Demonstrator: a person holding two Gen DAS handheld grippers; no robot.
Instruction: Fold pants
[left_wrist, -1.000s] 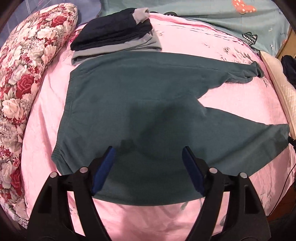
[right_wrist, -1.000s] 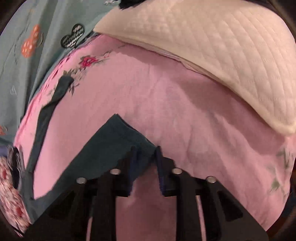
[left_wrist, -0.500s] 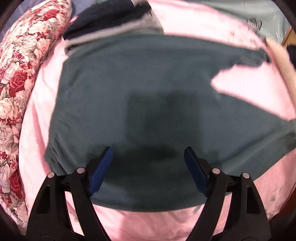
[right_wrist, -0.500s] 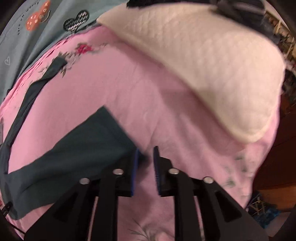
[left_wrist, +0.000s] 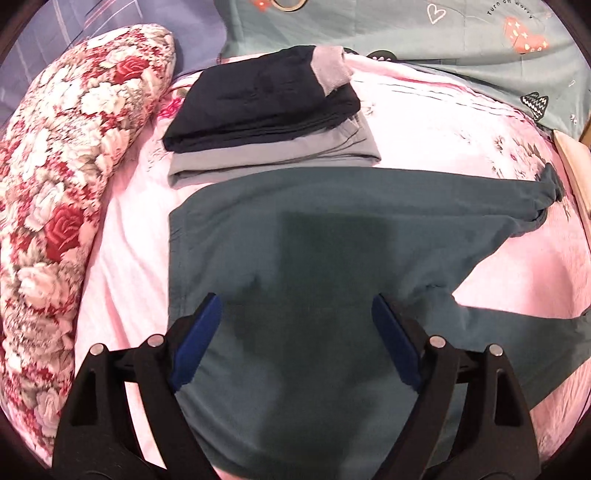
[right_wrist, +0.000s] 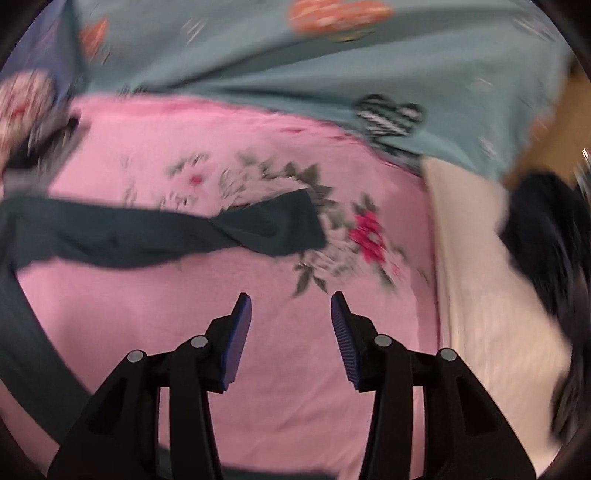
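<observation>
Pants, dark teal soft-knit ones (left_wrist: 332, 236), lie flat on the pink floral bedsheet (left_wrist: 443, 122), waistband toward the rose-print pillow (left_wrist: 55, 221), legs running lengthwise to the right and splayed apart. Left tool (left_wrist: 295, 332) hovers over the seat, jaws opening, empty. Right tool (right_wrist: 291, 325) also opening, nothing between, over bare sheet near the far leg's cuff.

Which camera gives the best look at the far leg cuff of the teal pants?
The right wrist view. The cuff sits near the middle of the frame, large, twisted, lying on the pink sheet, though motion-blurred. The left wrist view shows the same cuff only small and bunched at the right edge, past the spread-out pants.
</observation>
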